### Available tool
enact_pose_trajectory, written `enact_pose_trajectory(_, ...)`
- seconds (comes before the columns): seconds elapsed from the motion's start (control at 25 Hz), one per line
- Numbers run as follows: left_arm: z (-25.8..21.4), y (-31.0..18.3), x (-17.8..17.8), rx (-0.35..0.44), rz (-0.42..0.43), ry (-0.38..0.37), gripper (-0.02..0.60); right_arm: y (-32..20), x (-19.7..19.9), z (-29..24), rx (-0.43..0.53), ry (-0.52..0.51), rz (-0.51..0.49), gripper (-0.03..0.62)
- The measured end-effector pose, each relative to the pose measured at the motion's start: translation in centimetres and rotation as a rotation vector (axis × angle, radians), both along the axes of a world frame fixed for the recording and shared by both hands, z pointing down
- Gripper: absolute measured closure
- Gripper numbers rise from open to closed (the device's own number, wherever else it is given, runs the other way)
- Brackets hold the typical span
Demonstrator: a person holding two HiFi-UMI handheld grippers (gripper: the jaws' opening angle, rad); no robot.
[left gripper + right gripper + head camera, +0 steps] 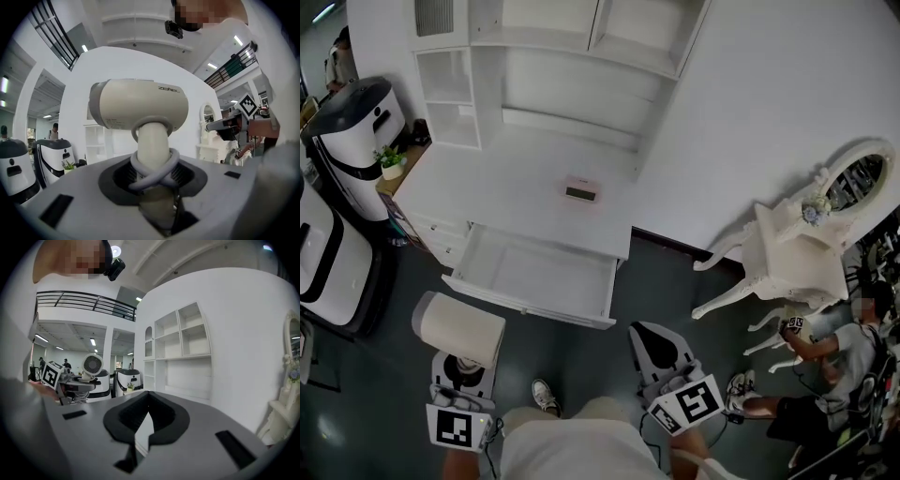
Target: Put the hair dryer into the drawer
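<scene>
Since the fingers of the left gripper (152, 180) are clamped on the handle of the hair dryer (138, 105), where its cord (154, 168) wraps round, I judge the hold fair: hard, slick plastic, light but top-heavy. The right gripper (146, 413) has its fingers together, empty. Only the head view shows the open drawer (539, 272) at centre frame, under the table (487, 183) — the dryer sits lower left, well short of it

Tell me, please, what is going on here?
A person stands facing a white desk with a two-jaw gripper in each hand. The left gripper is clamped on the handle of a cream hair dryer, whose cord is wound round that handle. The right gripper holds nothing, and its jaws are close together. The drawer of the desk is pulled open and bare inside; the hair dryer is not yet in it.
</scene>
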State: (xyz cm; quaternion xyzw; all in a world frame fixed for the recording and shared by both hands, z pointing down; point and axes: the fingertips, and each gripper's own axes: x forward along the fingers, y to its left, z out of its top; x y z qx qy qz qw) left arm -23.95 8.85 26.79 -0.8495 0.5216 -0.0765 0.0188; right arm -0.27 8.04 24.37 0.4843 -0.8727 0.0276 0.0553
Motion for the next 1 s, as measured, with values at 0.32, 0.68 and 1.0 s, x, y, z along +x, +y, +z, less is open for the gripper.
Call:
enact_pose_trajectory(0.32, 1.2, -5.3, 1.9, -0.04, 0.088, 0.021, 0.403, -4.2, 1.4, 1.5, -0.037, 0.014, 0.064, 0.586)
enact_pose_trajectory(0.68, 1.1, -11.3, 5.8, -0.054, 0.082, 0.006, 0.403, -12.1, 4.4, 1.9, -0.024, -0.023, 0.03, 0.586)
enact_pose_trajectory(1.0, 1.6, -16.8, 9.2, -0.019, 0.063, -0.047, 0.403, -18.1, 7.7, 2.9, -0.029, -0.069, -0.007, 0.586)
